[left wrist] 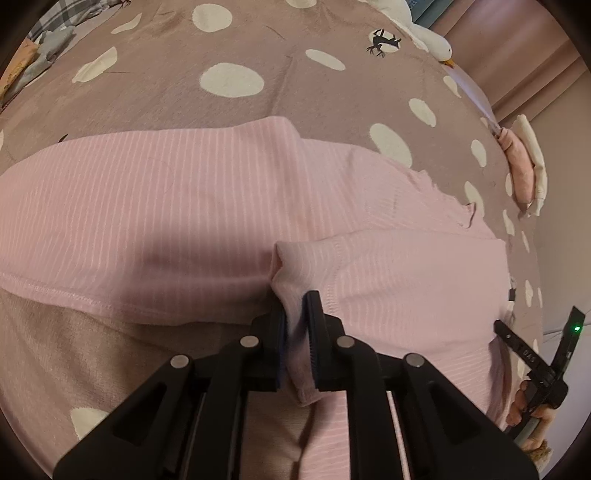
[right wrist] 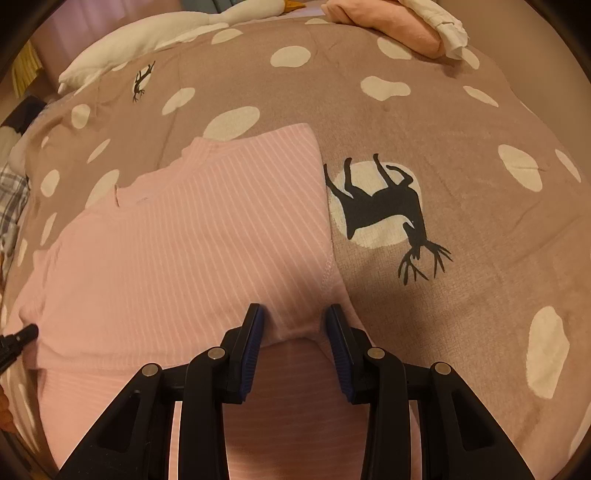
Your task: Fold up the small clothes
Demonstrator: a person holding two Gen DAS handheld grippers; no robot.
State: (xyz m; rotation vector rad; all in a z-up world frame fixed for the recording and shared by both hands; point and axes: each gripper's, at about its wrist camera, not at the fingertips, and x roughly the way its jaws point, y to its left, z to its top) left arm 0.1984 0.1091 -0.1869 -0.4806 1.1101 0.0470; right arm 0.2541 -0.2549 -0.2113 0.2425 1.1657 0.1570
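Note:
A pink ribbed top lies spread on a brown blanket with white spots. One part is folded over onto the body. My left gripper is nearly shut, and a pinched-up fold of the pink cloth fills the narrow gap between its pads. In the right wrist view the same top lies with its folded right edge toward a black deer print. My right gripper stands open over the top's near edge, with a low ridge of cloth between its fingers that the pads do not touch.
A folded pink and white stack sits at the blanket's far edge. A white plush goose lies along the back. Plaid cloth is at the far left. The other gripper and a hand show at right.

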